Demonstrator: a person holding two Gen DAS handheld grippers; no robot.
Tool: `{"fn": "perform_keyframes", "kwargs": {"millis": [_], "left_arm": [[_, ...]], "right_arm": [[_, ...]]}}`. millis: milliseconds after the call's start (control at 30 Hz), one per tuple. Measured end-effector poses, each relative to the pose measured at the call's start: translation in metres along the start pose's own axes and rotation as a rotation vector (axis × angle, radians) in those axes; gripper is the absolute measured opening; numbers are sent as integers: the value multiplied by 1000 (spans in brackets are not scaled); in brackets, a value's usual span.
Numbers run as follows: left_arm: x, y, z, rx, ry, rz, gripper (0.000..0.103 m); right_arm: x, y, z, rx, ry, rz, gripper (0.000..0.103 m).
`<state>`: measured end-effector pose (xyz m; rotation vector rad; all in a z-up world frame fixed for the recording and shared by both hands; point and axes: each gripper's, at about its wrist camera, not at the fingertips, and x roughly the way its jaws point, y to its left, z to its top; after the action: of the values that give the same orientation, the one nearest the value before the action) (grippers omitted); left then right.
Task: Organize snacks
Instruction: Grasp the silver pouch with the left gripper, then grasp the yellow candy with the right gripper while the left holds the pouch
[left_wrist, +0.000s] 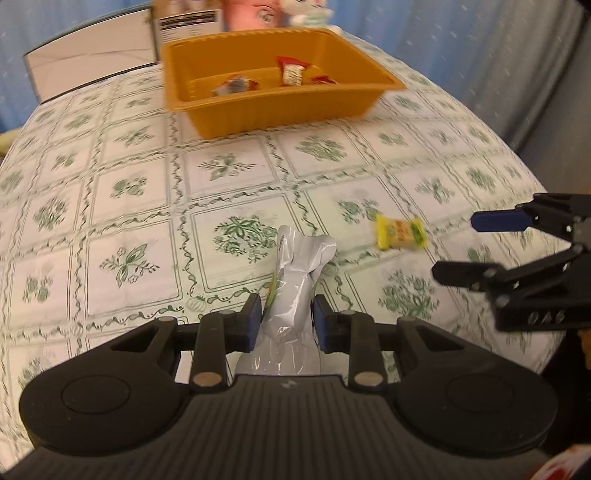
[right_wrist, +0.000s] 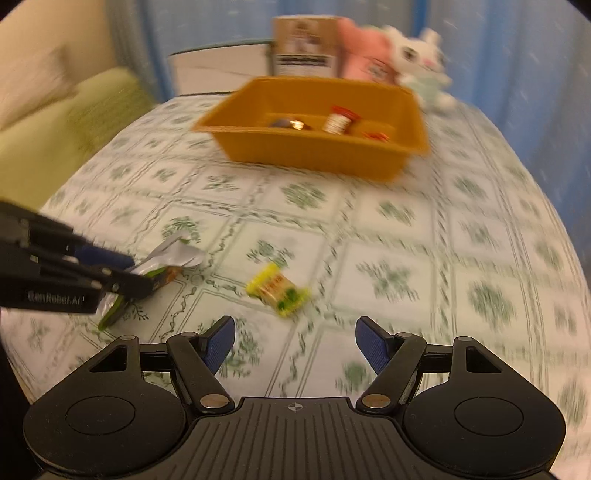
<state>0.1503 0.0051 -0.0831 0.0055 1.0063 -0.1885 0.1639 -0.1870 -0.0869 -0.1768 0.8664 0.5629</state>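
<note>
Silver foil is what worries us: the left gripper (left_wrist: 287, 317) has its jaws narrowed on a crumpled silver snack packet (left_wrist: 295, 280) just above the bench (left_wrist: 122, 192), and the crinkled wrapper could slide out on the way to the orange tray (left_wrist: 229, 118), which sits well apart. The right gripper (right_wrist: 295, 341) hangs with jaws wide and empty near the yellow candy (right_wrist: 279, 291); coming down off-centre, we might flick it away.

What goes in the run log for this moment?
left gripper: shut on silver packet | right gripper: open, empty | yellow candy: on table | orange tray: holds snacks
</note>
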Motion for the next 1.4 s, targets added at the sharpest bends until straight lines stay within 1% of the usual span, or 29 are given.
{"fn": "perform_keyframes", "kwargs": {"millis": [100,200,233,267,300,367,467,533,567,633,667,800,933,967,1033,1067,1100,1333,1367,1400], "left_arm": [[-2,0,-1,-14,-15,-12,27],[-3,-1,-3,-21,-25,-20,27],[-4,0,-3,-26,-26,-21,27],[-4,0,-3,-31,-27,-23,27],[-4,0,-2,-33,-28,-24,27],[-5,-1,-2,-27,-32,-24,27],[-6,-2,-2,-12,-43,-26,31],[-7,-3,-2,-7,-51,-30,33],[-6,-3,-2,-8,-53,-31,33],[-6,-3,-1,-11,-54,-32,35],[-6,-2,-1,-14,-55,-30,36],[-7,-2,-2,-13,-61,-27,38],[-8,-1,-3,-15,-61,-23,38],[-8,-1,-4,-16,-60,-22,38],[-9,0,-5,-19,-59,-23,38],[-9,0,-6,-19,-58,-22,38],[-10,0,-6,-19,-58,-21,38],[-9,0,-8,-26,-60,-20,38],[-9,0,-7,-25,-62,-19,38],[-9,0,-7,-24,-64,-18,38]], "right_arm": [[13,5,4,-90,-1,5,72],[24,6,9,-146,-17,7,72],[27,7,11,-158,-19,9,70],[31,7,13,-170,-14,15,64],[36,8,14,-181,-2,18,61],[44,8,13,-193,17,20,58],[46,5,12,-179,3,31,57],[46,4,11,-165,-1,41,52],[46,4,11,-158,1,50,46],[43,6,10,-136,2,58,37],[43,6,9,-124,3,65,30],[36,11,6,-81,15,65,30],[35,15,6,-87,28,66,30],[35,16,6,-94,28,64,31],[37,19,7,-128,22,52,35],[37,21,8,-144,20,45,39],[38,22,8,-158,17,45,40],[45,24,10,-180,11,75,40],[45,24,10,-171,14,81,34],[44,23,9,-160,17,97,23]]}}
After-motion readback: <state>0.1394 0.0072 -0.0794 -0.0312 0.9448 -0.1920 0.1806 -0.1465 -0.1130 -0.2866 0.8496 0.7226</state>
